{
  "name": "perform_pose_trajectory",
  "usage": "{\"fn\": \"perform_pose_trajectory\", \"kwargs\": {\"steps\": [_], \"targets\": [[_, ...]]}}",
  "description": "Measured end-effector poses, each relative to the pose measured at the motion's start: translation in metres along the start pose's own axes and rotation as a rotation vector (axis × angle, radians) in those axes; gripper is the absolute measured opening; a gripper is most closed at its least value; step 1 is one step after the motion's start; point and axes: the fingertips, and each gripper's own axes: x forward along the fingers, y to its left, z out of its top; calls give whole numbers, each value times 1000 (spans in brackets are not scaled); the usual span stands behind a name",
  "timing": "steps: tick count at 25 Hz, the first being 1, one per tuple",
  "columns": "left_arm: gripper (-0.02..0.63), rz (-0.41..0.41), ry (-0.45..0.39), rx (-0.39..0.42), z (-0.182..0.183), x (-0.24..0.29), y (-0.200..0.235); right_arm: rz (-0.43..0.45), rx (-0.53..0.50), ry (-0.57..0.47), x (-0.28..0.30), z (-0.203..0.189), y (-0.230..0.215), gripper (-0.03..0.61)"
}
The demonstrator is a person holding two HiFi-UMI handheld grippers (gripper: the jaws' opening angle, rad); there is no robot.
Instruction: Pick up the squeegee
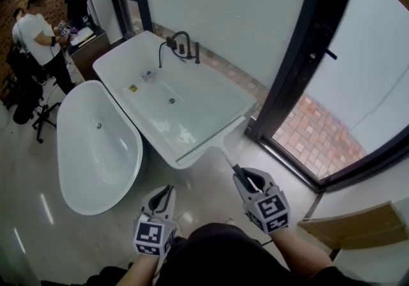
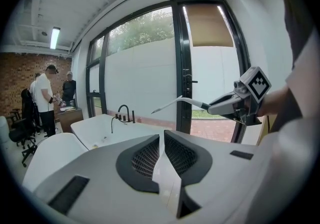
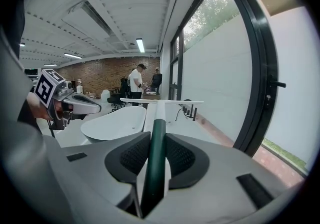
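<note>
While left gripper [image 1: 167, 190] sits closed, right gripper [image 1: 246, 178] clamps the squeegee [image 3: 155, 158] lengthwise — blade [image 3: 161, 101] forward

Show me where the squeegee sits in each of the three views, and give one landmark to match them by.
Head view: squeegee just below centre, its handle in the right gripper.
Left gripper view: right of centre, at about mid-height, pointing left.
Right gripper view: dead centre, dark green handle between the jaws, white blade beyond.
Shared landmark: the black faucet.
</note>
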Motion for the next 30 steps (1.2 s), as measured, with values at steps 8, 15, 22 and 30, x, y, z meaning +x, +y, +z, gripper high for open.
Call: {"fn": "perform_pose_trajectory", "kwargs": {"steps": [8, 15, 22, 30], "targets": [[33, -5, 2, 51, 2, -6, 6, 0, 7, -19, 1, 7, 4, 96], [34, 3, 5, 58, 2, -9, 12, 7, 5, -27, 5, 9, 7, 92], [34, 17, 9, 54, 1, -10, 13, 11, -5, -32, 6, 10, 6, 89], [34, 20, 9, 45, 6, -10, 10, 15, -17, -31, 5, 9, 3, 86]]}}
